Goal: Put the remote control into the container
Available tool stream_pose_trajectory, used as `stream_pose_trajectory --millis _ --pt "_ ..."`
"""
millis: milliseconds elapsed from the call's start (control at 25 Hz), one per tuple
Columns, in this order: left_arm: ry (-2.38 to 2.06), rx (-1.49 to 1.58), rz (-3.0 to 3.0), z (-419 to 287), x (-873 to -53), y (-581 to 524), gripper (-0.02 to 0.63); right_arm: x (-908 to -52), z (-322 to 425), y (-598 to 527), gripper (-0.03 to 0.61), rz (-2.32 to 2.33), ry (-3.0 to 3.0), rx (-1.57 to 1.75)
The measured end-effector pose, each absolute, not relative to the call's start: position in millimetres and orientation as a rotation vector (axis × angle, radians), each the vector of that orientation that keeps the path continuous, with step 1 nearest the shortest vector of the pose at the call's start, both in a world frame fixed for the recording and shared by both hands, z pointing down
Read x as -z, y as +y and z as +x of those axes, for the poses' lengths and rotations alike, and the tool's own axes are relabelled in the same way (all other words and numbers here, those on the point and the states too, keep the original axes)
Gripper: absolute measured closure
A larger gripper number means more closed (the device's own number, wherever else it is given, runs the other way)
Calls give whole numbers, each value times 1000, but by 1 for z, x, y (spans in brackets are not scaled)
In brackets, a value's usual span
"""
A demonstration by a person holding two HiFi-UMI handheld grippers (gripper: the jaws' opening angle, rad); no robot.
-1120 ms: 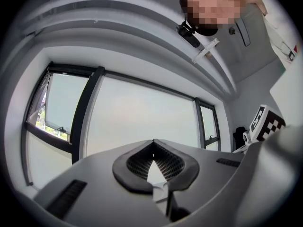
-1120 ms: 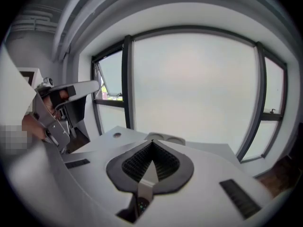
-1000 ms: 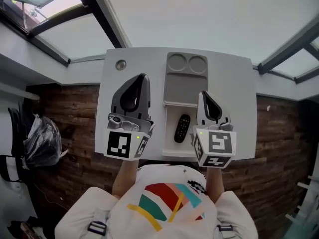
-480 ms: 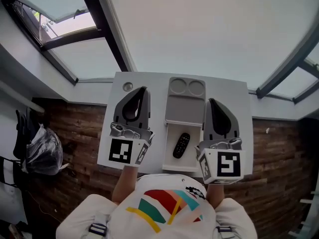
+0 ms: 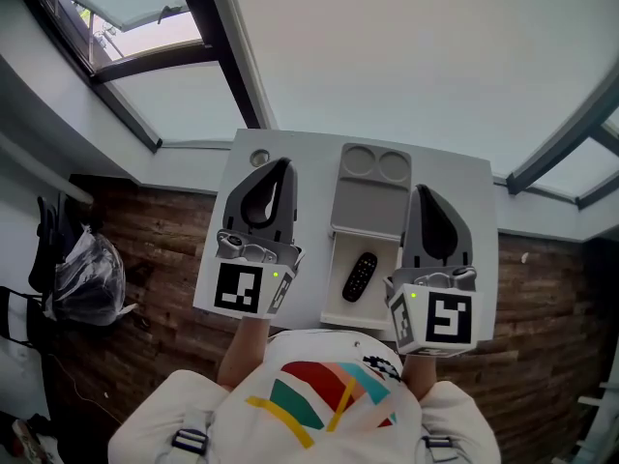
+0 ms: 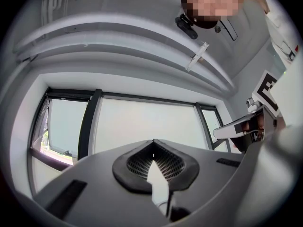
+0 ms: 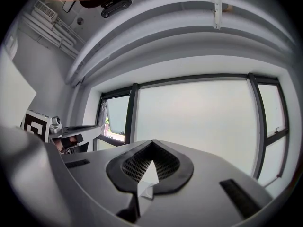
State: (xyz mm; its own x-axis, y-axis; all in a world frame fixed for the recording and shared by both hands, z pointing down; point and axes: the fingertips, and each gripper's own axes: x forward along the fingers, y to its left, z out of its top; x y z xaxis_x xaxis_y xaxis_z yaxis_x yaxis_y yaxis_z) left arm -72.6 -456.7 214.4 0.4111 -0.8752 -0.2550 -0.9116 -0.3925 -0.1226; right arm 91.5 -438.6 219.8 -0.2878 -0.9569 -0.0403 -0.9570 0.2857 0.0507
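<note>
In the head view the black remote control lies inside the white open compartment of the container, whose grey part with two round recesses sits further back. My left gripper is held over the table to the container's left, shut and empty. To the container's right, my right gripper is likewise shut with nothing in it. Both gripper views face windows and ceiling, not the table. The left gripper and the right gripper each show their jaws closed together.
The white table has a small round fitting at its back left corner. A dark bag lies on the wooden floor to the left. Window frames and a sill run behind the table.
The head camera has shifted, so the table sits a little lower and further right in view. Both grippers stay shut beside the container. The remote has not moved.
</note>
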Motion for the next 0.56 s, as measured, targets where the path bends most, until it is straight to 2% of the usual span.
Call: stream_pose_trajectory --millis 560 --pt "1531 -194 -2355 -69 -206 -459 606 -224 88 -445 577 -1872 2538 -108"
